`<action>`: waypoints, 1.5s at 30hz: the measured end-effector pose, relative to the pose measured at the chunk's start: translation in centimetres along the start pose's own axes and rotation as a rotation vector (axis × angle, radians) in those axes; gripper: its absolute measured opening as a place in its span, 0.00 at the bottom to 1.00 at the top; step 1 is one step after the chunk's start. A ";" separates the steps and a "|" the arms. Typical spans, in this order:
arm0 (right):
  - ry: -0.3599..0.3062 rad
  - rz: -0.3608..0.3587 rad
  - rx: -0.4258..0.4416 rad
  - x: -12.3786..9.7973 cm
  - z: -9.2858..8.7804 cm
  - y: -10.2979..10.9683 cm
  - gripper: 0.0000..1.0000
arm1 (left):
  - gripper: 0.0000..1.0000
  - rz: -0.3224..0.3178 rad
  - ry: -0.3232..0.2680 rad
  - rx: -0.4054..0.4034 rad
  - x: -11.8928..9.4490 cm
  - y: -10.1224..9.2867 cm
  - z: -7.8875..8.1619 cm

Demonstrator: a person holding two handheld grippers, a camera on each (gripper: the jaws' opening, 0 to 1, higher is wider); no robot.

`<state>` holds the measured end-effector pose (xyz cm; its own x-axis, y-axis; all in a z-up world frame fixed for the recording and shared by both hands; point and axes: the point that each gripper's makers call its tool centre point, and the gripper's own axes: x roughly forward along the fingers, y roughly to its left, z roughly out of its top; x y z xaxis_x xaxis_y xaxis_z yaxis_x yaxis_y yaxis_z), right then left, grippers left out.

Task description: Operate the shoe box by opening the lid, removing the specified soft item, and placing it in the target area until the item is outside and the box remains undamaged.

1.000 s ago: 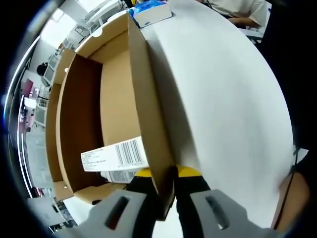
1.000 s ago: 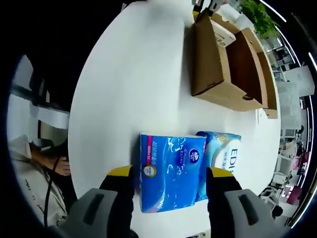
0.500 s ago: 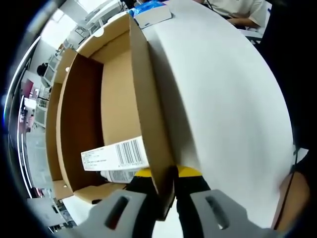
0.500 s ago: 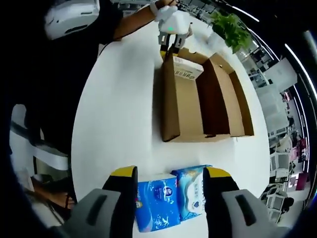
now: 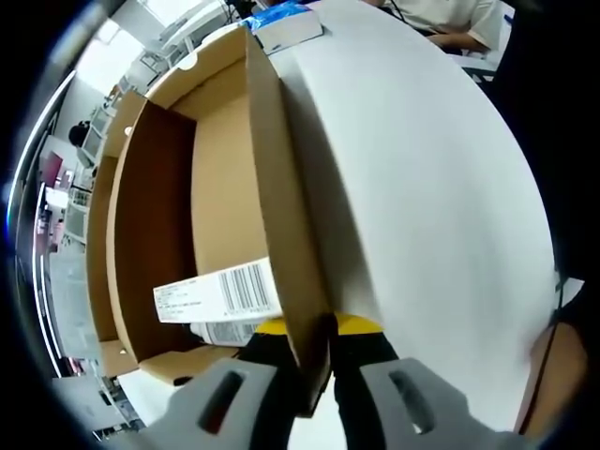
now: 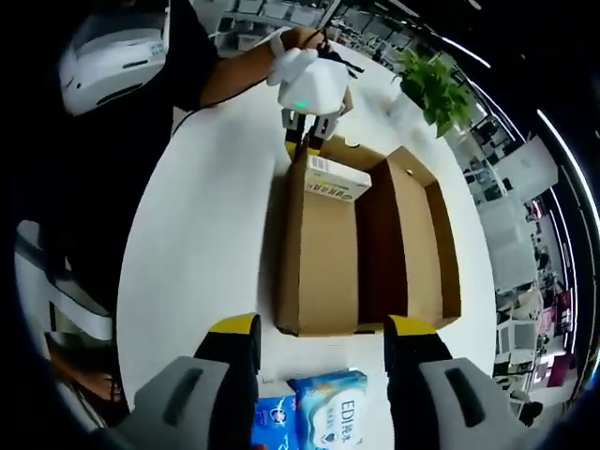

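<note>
The tissue packs point(image 6: 314, 417) lie outside on the table point(image 6: 216, 253), between the right gripper point(image 6: 319, 366)'s parted jaws, nearer it; beyond, the open shoe box point(image 6: 328, 253) runs lengthwise away, its far wall pinched by the left gripper point(image 5: 314, 370)

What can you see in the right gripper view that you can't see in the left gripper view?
The right gripper view alone has the green potted plant, the left gripper seen from afar, and the open right gripper above two blue tissue packs. The left gripper view alone gives a close look at its gripper shut on the box wall. Both share the open brown cardboard shoe box, its barcode label, and the round white table.
</note>
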<state>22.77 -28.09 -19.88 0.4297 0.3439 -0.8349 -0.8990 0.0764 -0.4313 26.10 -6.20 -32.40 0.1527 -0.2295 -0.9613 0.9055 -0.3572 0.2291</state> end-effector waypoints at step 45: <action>-0.187 0.080 -0.227 9.8 10.9 -4.7 0.51 | 0.09 -0.010 -0.018 0.003 0.0 -0.1 0.0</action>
<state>30.27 -14.82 -22.35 0.3160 0.5085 -0.8010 -0.8785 -0.1621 -0.4494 26.04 -6.13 -32.41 0.1367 -0.2417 -0.9607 0.9056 -0.3625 0.2200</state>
